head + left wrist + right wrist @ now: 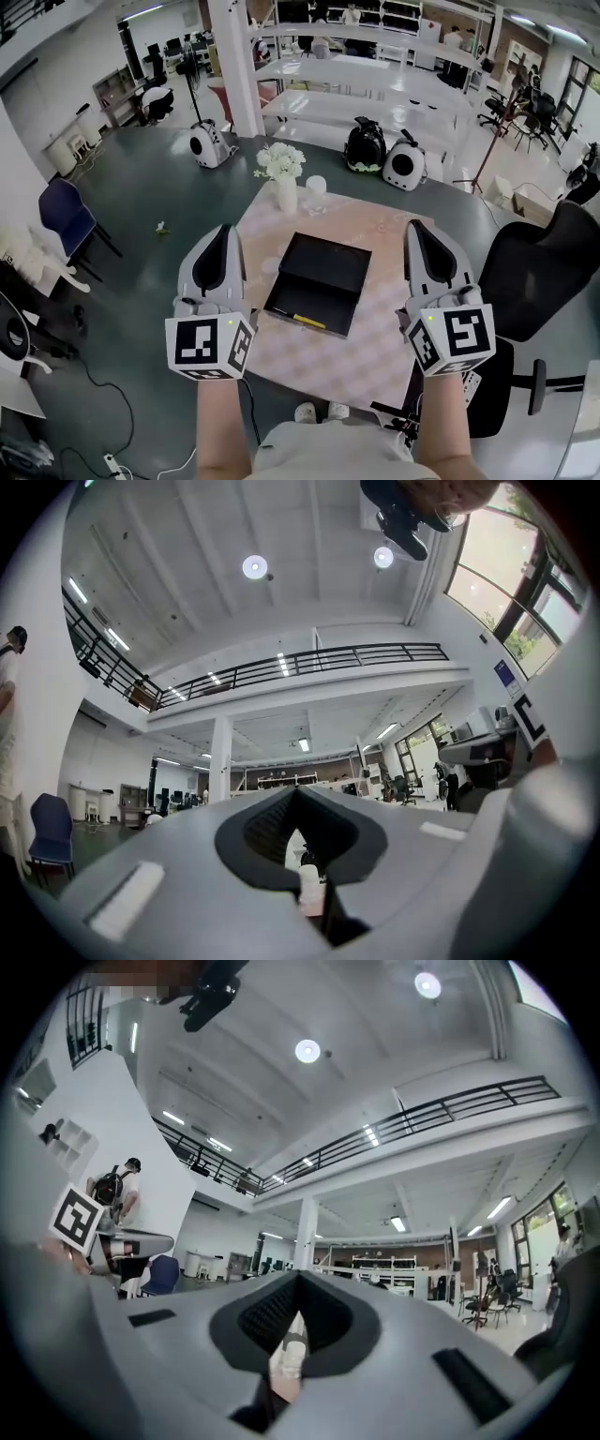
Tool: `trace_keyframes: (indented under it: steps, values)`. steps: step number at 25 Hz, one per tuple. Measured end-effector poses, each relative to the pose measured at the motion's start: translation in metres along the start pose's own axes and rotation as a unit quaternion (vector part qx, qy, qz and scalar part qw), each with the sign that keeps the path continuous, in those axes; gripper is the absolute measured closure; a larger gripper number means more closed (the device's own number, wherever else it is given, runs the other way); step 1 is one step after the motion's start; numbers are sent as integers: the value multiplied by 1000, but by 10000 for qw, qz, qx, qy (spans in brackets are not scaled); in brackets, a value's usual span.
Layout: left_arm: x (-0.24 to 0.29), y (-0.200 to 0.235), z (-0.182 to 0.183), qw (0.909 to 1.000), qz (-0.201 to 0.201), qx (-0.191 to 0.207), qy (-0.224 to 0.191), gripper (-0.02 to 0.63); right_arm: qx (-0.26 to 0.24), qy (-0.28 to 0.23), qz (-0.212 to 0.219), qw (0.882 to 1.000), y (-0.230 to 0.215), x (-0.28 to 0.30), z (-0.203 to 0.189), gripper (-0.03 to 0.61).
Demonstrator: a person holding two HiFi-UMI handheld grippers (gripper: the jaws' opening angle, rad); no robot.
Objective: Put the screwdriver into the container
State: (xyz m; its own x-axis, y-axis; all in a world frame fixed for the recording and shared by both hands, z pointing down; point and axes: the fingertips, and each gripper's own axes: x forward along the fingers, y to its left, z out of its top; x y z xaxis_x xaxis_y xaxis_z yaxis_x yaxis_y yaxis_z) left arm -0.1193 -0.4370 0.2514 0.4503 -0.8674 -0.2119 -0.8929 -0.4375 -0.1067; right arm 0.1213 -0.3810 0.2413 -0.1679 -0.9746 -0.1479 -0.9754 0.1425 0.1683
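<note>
In the head view we are looking down at a black box (323, 267) lying open on the table (375, 356). The screwdriver (309, 321), thin and yellow-handled, is lying inside along the box's near edge, its tip too small to make out. The left gripper (223, 234) and right gripper (416, 230) are hovering at the box's left and right. In the left gripper view the jaws are pressing together on nothing, and the box is out of sight. In the right gripper view the jaws are likewise closed and empty.

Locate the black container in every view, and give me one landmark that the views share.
Head view: the black container sits near the picture's centre.
Left gripper view: not in it; the camera looks out into the hall.
Right gripper view: not in it either.
Shared landmark: the white pillar, upper left in the head view, left of centre in the left gripper view, central in the right.
</note>
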Motion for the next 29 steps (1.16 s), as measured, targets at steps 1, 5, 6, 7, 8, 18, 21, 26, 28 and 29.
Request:
trace_keyframes:
  steps: [1,5,6,7,8,18,21,26,28,29]
  values:
    - [0,-2,2,10000,-21,15,-24,606,13,-11,-35,10000,-1,-1,0,574]
    - [1,-7,9,10000,-49,42,-74,606,-16,-6,-65,10000,-2,-3,5,575]
    - [0,-8,11,10000,-41,38,-82,606,-32,2,-62,10000,-2,-4,7,575]
    - [-1,-8,14,9999,-35,33,-90,606,-47,6,-56,10000,-2,-6,10,575]
    - [-2,-9,16,9999,-32,30,-100,606,-60,6,-55,10000,-2,-8,12,575]
    - [-4,-13,20,9997,-88,109,-207,606,-154,-79,-22,9998,0,-12,16,575]
    - [-6,-12,23,9996,-81,114,-228,606,-136,-43,-28,9999,2,-13,16,575]
    - [-5,-12,25,9995,-113,127,-264,606,-107,-14,-73,9999,0,-12,13,575]
    - [-4,-11,24,9996,-82,106,-259,606,-89,3,-76,9999,0,-10,12,575]
    - [-4,-11,24,9996,-64,96,-255,606,-80,12,-75,9999,0,-9,11,575]
